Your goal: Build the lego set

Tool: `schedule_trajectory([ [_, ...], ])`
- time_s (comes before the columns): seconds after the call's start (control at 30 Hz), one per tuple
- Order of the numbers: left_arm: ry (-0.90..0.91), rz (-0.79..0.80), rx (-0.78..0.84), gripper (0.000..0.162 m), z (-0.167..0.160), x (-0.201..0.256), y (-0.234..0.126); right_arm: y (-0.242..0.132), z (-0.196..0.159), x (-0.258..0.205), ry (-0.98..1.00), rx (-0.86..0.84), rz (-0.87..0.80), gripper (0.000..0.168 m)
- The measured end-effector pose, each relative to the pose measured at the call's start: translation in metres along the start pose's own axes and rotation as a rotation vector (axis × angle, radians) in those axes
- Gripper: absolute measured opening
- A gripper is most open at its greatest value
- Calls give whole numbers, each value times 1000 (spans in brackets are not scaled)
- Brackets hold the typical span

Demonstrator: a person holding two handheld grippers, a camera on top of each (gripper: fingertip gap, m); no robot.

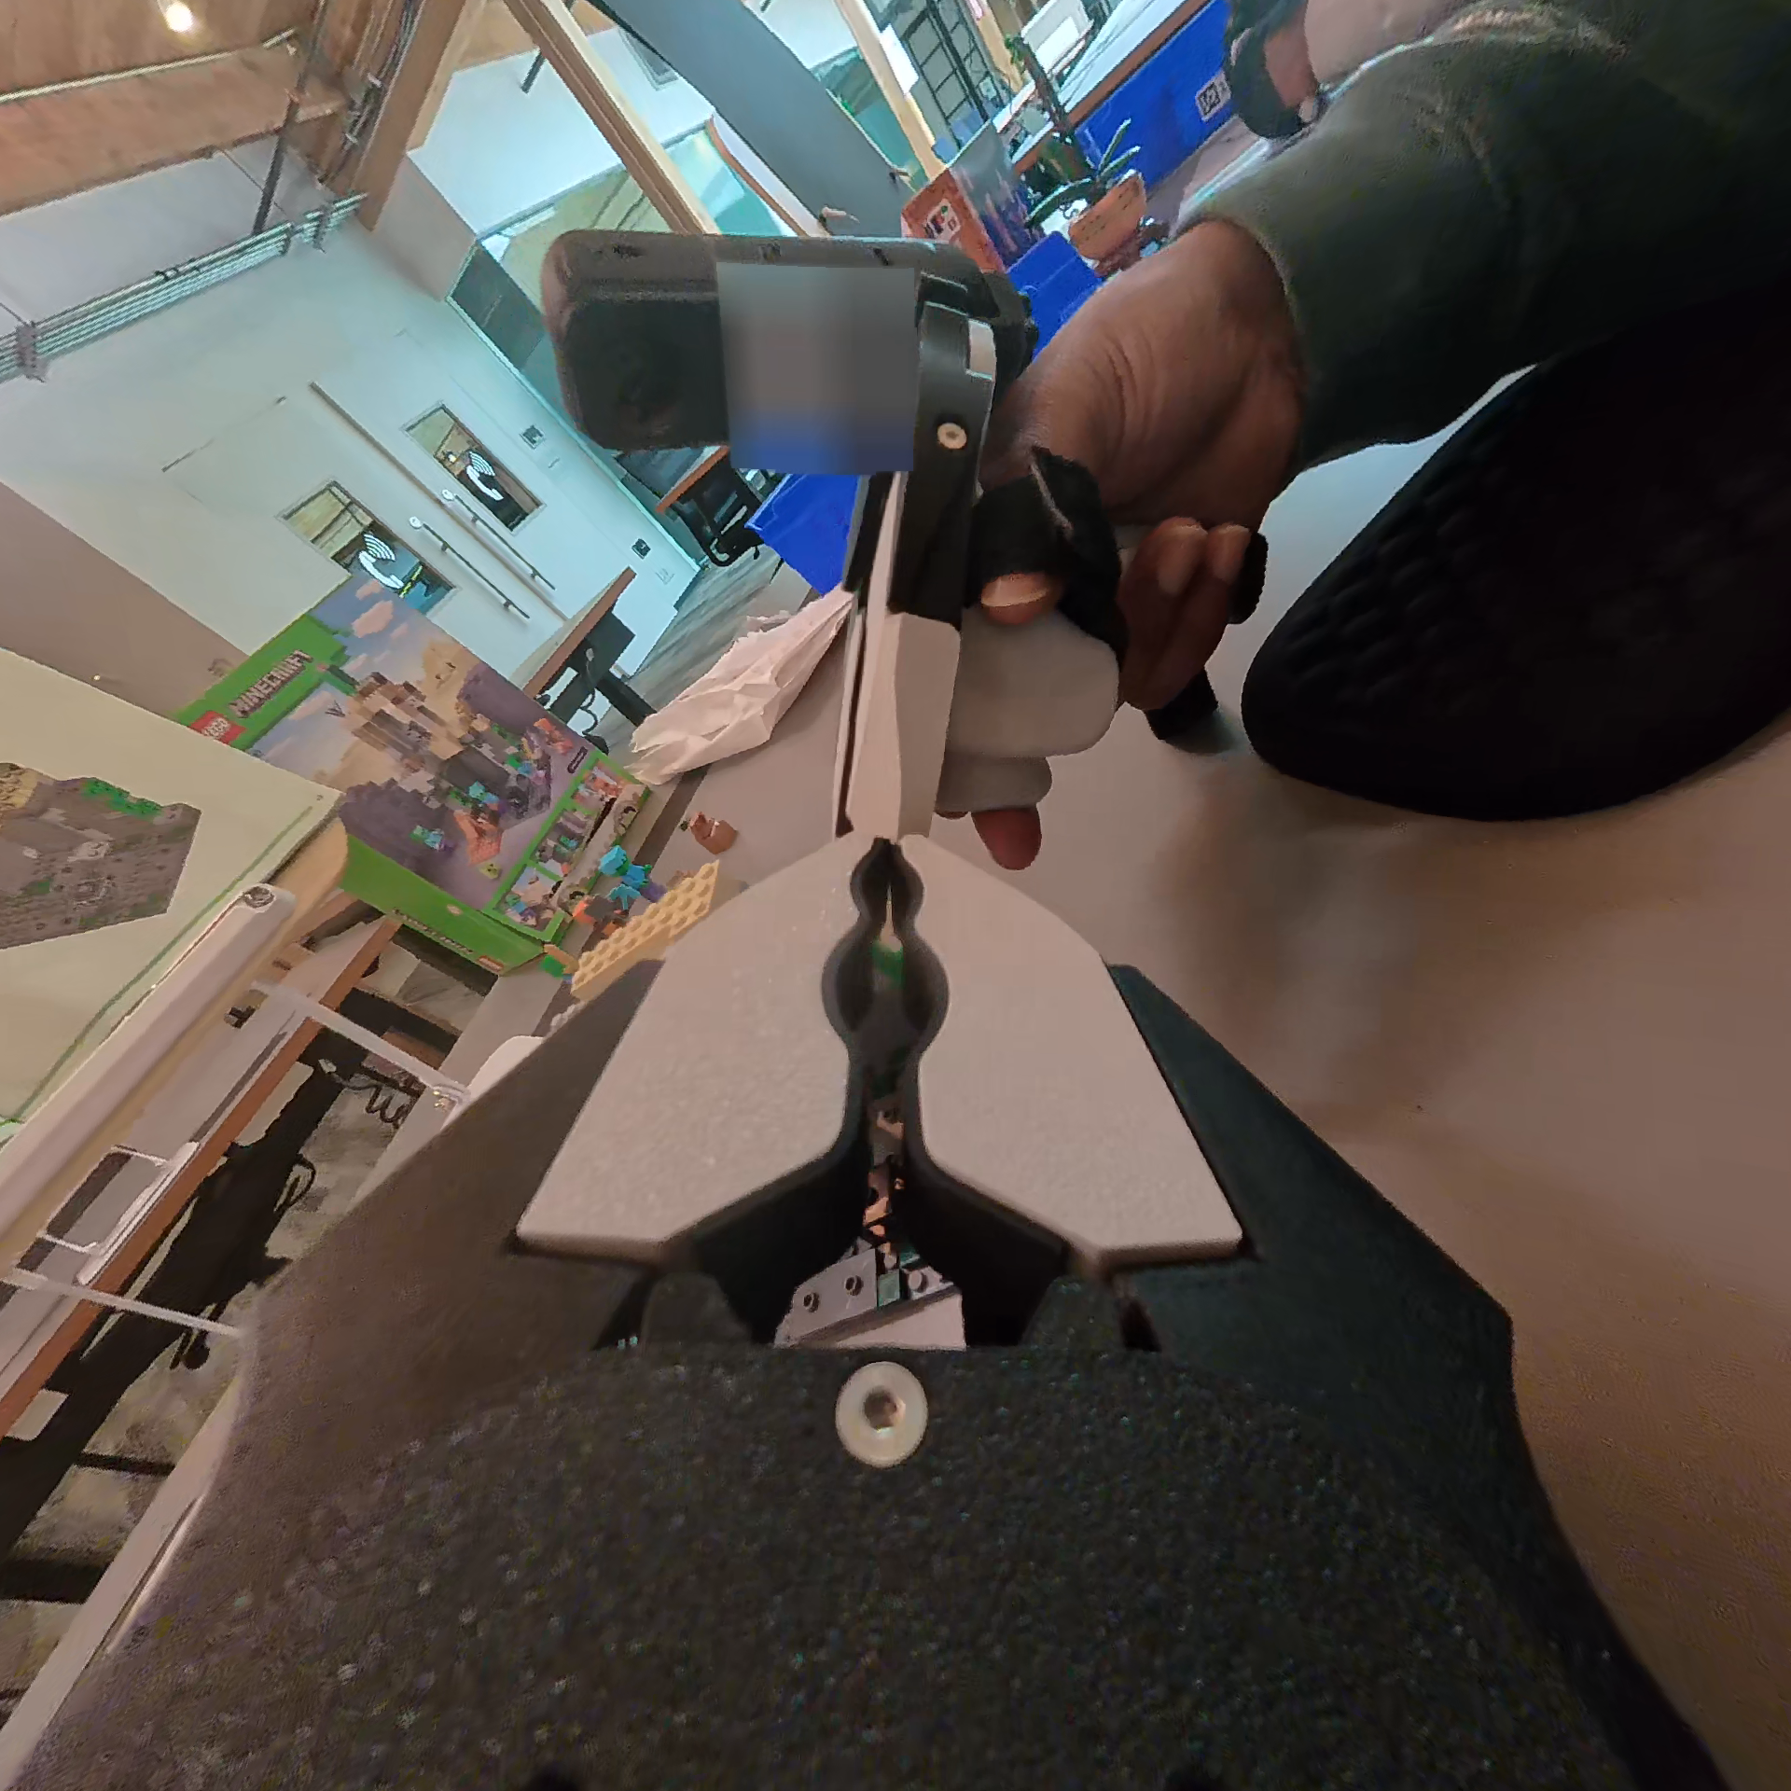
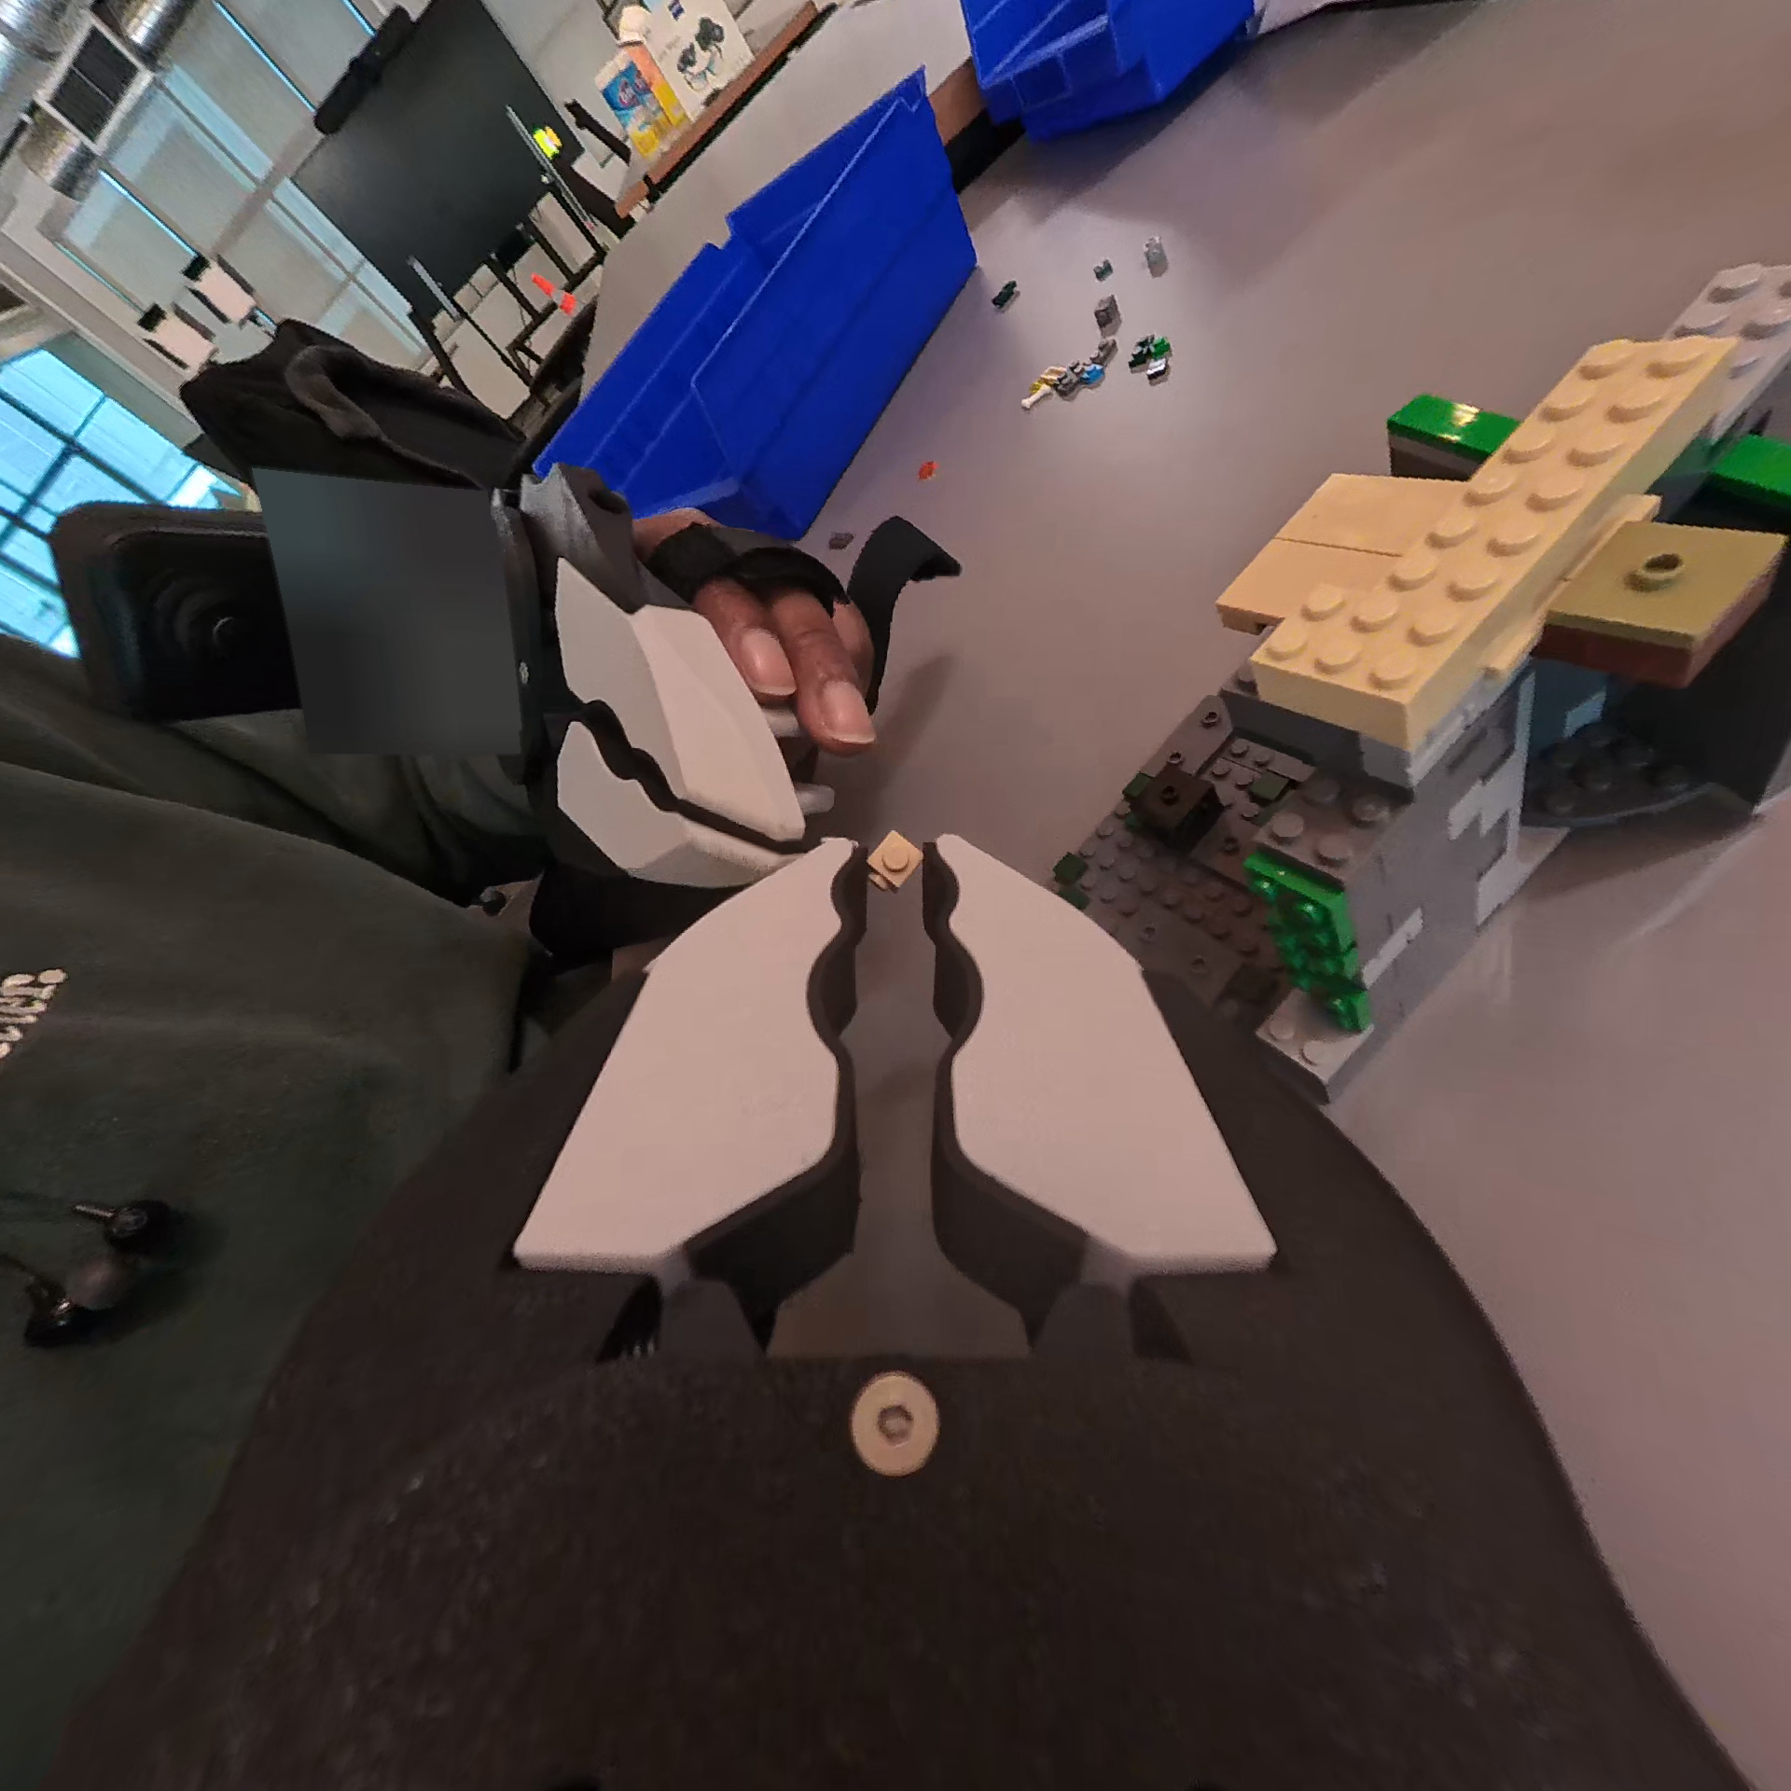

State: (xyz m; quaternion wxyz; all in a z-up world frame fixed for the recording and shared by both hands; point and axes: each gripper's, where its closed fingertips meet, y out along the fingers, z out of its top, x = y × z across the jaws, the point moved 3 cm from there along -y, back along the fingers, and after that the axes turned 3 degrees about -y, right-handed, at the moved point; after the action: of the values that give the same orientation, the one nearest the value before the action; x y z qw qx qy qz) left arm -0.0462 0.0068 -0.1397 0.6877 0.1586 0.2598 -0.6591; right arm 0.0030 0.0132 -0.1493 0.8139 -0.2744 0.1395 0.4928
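My right gripper (image 2: pixel 894 855) is shut on a small tan one-stud plate (image 2: pixel 894 861), held at its fingertips above the grey table (image 2: pixel 1211 436). A second small tan piece seems to cling under it. My left gripper (image 1: pixel 882 853) is shut with nothing visible between its tips. It also shows in the right wrist view (image 2: pixel 809 835), tips just left of the tan plate. The right gripper (image 1: pixel 867 824) points down onto the left one's tips in the left wrist view. The partly built model (image 2: pixel 1357 872), grey with green bricks and a large tan plate (image 2: pixel 1454 562) on top, stands to the right.
Blue bins (image 2: pixel 795 339) stand at the back of the table, with several loose small pieces (image 2: pixel 1095 368) beside them. The set's box (image 1: pixel 436 775), a crumpled white bag (image 1: pixel 737 688), small figures (image 1: pixel 620 877) and an open booklet (image 1: pixel 97 853) lie to the left. Less than 4 cm separates the two grippers' tips.
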Motion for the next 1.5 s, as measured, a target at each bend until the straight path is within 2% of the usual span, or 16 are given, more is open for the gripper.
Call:
schedule_trajectory([
  [0.17, 27, 22, -1, 0, -1, -2, 0, -1, 2, -2, 14, 20, 36, 10],
  [0.33, 56, 12, -15, 9, -3, 1, 1, -3, 3, -6, 46, 39, 92, 10],
  [0.7, 138, 24, -25, 8, -2, 4, 0, -5, 1, -11, 115, 41, 148, 10],
  [0.87, 44, 23, 33, 0, 6, -3, -5, -10, 7, -16, 147, 92, 202, 11],
  [1.03, -55, 18, 54, 0, 5, -11, -9, -9, 6, -20, 142, 104, 220, 8],
  [1.5, -28, -4, 51, 4, 3, -8, -10, -8, 2, -17, 152, 120, 224, 0],
])
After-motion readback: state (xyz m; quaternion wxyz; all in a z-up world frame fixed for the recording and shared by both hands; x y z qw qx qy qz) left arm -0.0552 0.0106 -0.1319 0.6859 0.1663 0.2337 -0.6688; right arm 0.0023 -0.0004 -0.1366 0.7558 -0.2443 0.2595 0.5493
